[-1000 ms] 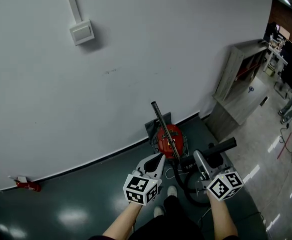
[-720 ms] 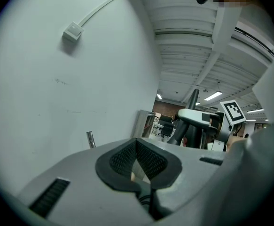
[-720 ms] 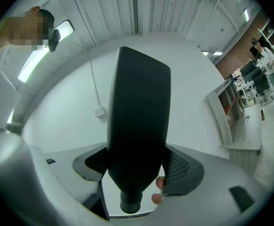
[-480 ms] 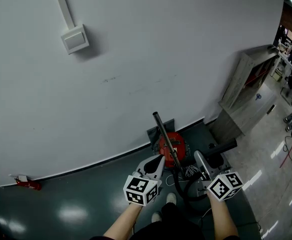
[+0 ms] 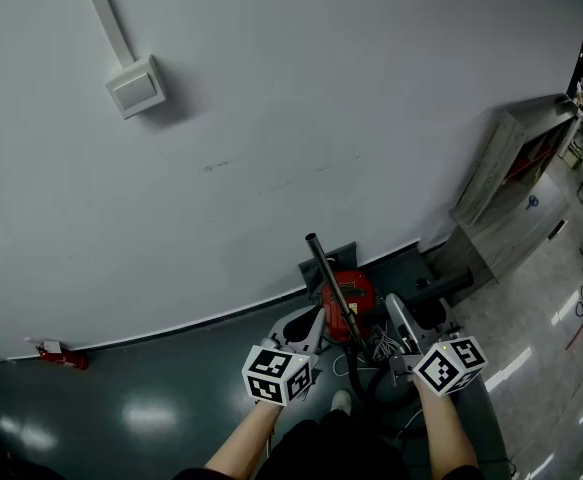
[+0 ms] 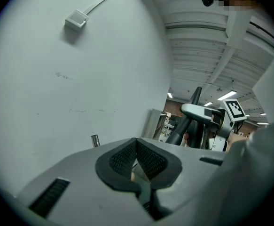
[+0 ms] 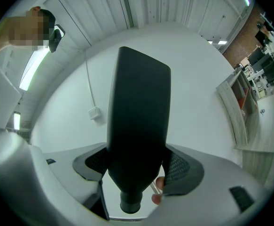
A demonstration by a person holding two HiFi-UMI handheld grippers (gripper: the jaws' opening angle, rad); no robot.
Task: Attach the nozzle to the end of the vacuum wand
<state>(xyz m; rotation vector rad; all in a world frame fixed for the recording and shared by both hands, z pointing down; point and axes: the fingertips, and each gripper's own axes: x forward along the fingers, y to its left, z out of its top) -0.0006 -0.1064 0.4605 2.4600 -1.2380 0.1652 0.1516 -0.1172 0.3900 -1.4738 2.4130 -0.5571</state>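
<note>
Right tongs (image 7: 139, 169) are gripping the black nozzle (image 7: 137, 117), with its wide end sticking out ahead past the pads. Left tongs (image 6: 137, 150) are sitting clenched on nothing. Vacuum wand (image 5: 329, 283) is leaning up between both tongs, tip ahead of them, not touching the nozzle.

There were two grippers, the left gripper (image 5: 310, 322) and the right gripper (image 5: 403, 310), one red vacuum (image 5: 355, 290), one wand (image 5: 324, 268), one nozzle (image 5: 445, 286), one wall box (image 5: 136, 86) and one cabinet (image 5: 516, 200), far right.
</note>
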